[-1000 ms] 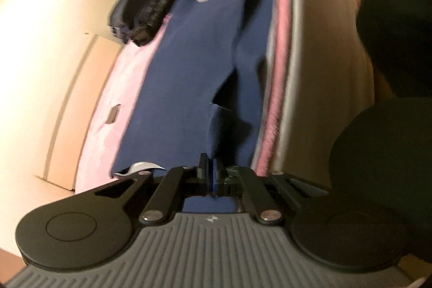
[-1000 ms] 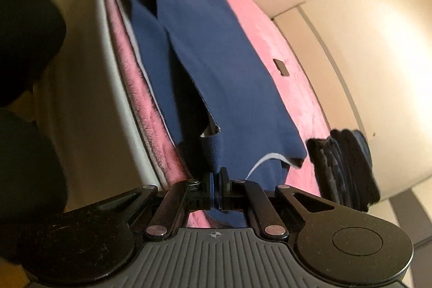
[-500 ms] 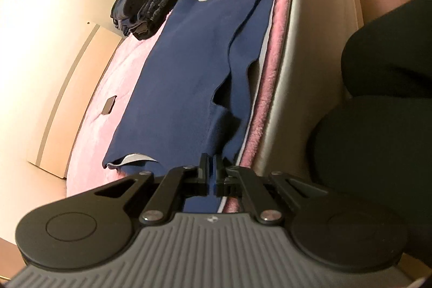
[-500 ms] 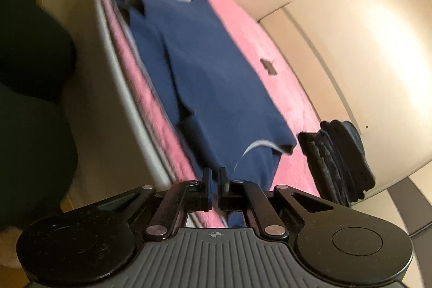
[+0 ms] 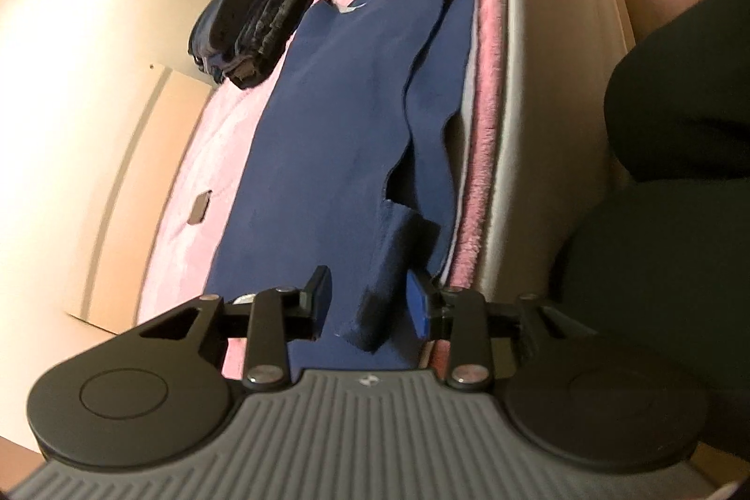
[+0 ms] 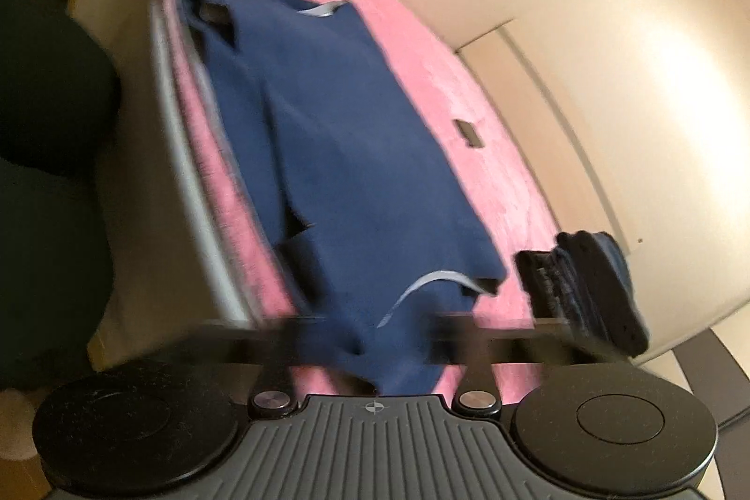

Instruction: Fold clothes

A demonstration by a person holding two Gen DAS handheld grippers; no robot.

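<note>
Left wrist view has the left gripper (image 5: 368,303) spread apart around a corner of the navy shirt (image 5: 328,153), whose long axis runs toward 12 o'clock to the right gripper (image 6: 370,340), its blurred jaws also apart, on a pink blanket (image 5: 225,153) beside cream cupboards (image 5: 84,87).

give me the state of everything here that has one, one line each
left gripper: open, shirt corner loose between fingers
right gripper: open, blurred
navy shirt: spread flat, near edge folded over
dark pile: folded, stacked beside shirt
pink blanket: spread under shirt
</note>
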